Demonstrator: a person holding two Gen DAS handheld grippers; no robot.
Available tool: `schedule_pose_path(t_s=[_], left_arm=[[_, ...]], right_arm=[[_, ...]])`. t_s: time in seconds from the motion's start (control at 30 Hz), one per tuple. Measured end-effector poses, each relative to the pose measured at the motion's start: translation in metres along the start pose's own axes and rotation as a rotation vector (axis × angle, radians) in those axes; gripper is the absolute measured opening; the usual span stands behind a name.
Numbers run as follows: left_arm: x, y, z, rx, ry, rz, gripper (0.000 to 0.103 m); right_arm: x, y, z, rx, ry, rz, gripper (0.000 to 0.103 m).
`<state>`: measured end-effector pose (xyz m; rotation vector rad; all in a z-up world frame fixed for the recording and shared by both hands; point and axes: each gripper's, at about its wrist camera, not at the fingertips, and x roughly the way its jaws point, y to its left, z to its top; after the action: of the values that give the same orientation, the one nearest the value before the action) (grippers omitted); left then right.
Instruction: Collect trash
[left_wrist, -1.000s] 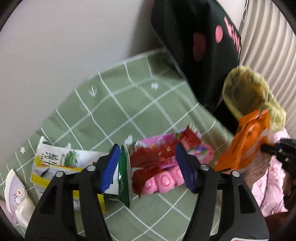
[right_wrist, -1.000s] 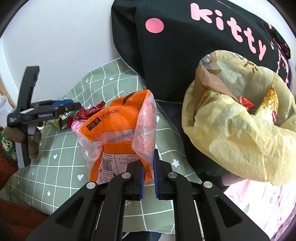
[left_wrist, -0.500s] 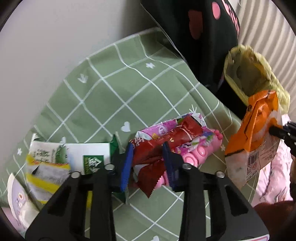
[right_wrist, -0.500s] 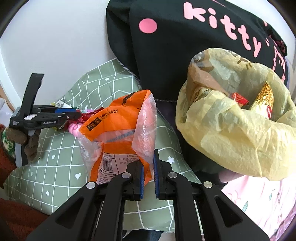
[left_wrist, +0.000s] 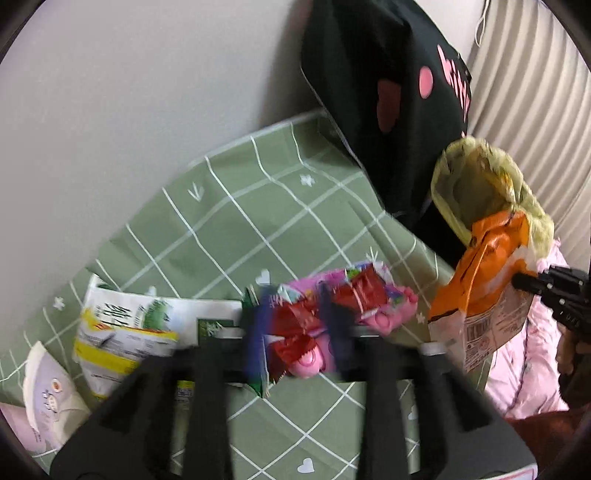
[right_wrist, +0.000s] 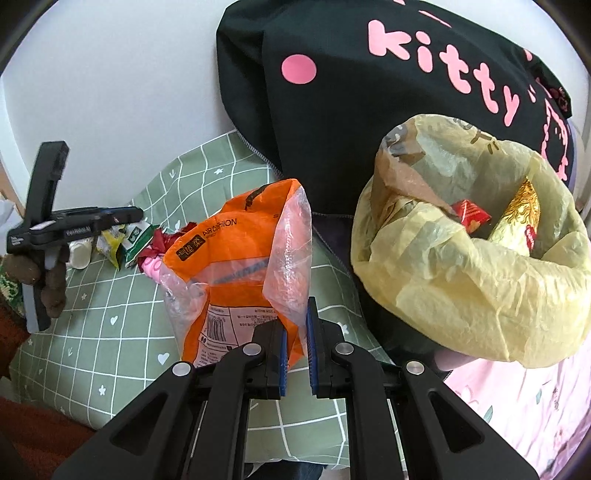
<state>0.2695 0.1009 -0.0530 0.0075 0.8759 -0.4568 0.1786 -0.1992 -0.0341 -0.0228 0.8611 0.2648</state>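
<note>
Since half a second ago the left tongs (left_wrist: 295, 332) have lifted a little and their jaws, then pinched on the red wrapper (left_wrist: 295, 328), are opening; the wrapper sits between the smeared blue pads, and blur hides whether they touch it. At far left a pale packet (left_wrist: 48, 395) is cut off by the lens rim, and beside it the white-and-yellow wrapper (left_wrist: 122, 332) and a green one (left_wrist: 255, 384) lie partly behind the tongs' black frame on the green checked bedspread (left_wrist: 240, 221). The pink package (left_wrist: 373, 310) lies under the red wrapper, only its edges showing. Farther right, the right tongs (right_wrist: 295, 332) are closed on the lower edge of the orange bag (right_wrist: 236, 258), holding it upright above the bedspread; its inside cannot be made out. The yellow trash bag (right_wrist: 461, 288) stands open against the black cushion (right_wrist: 369, 110), holding a red packet (right_wrist: 471, 214) and a gold wrapper (right_wrist: 517, 218), the rest hidden by its folds.
</note>
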Motion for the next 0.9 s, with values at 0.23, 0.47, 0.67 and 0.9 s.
schedule_pose_path(t_s=[0.23, 0.47, 0.67, 0.9], left_arm=[[0.017, -0.034, -0.002, 0.149, 0.019, -0.039, 0.044], [0.050, -0.060, 0.005, 0.268, 0.088, 0.050, 0.044], [0.052, -0.032, 0.018, 0.139, 0.107, 0.044, 0.001], [0.023, -0.009, 0.021, 0.065, 0.031, 0.028, 0.000]], right_arm=[[0.005, 0.000, -0.006, -0.017, 0.028, -0.008, 0.010], [0.008, -0.002, -0.011, 0.004, 0.041, -0.012, 0.010], [0.002, -0.001, -0.007, 0.021, 0.008, -0.010, 0.009], [-0.002, -0.004, -0.010, 0.038, 0.000, -0.012, 0.010]])
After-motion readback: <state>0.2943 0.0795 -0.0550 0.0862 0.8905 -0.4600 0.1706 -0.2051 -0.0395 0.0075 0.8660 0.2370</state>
